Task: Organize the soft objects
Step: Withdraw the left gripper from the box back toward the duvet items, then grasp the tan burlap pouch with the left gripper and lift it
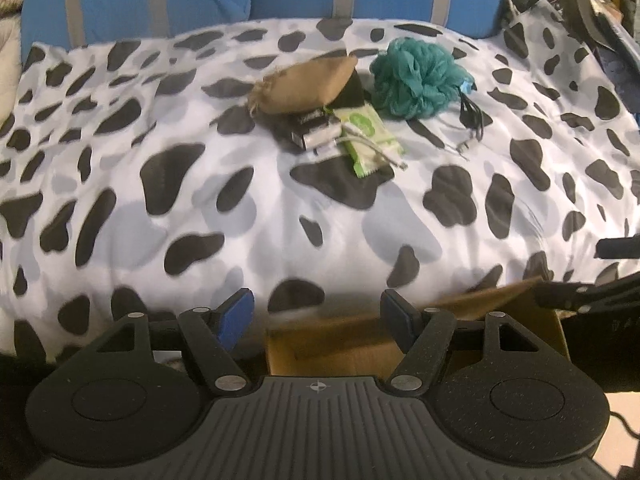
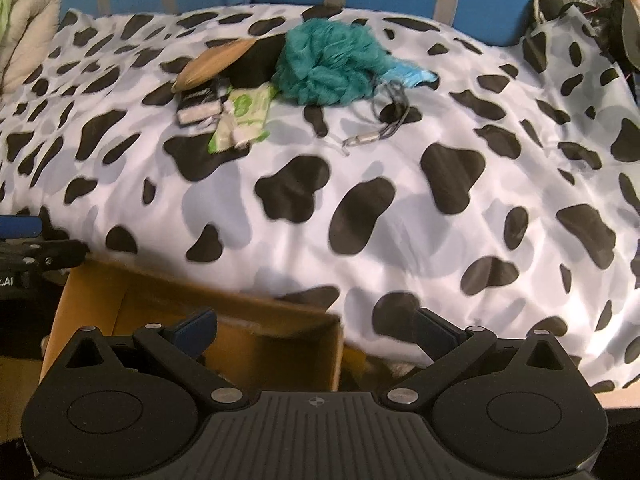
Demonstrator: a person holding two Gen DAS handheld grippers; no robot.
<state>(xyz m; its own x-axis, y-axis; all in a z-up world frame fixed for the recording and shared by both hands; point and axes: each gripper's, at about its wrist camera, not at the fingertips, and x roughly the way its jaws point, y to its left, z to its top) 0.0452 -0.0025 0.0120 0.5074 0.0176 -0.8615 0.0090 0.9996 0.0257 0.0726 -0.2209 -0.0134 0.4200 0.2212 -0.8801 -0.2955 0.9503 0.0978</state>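
Both the left gripper and right gripper hung open and empty, while the teal bath sponge looked light, squashy, easiest pinched through its bunched middle.

Cardboard box is motion-blurred at the near edge of the cow-print duvet; gripper bodies hide its inside. Small dark-and-silver item beside the green wipes pack is too blurred to identify. Clutter at the far right corner is cut by the frame, unreadable.
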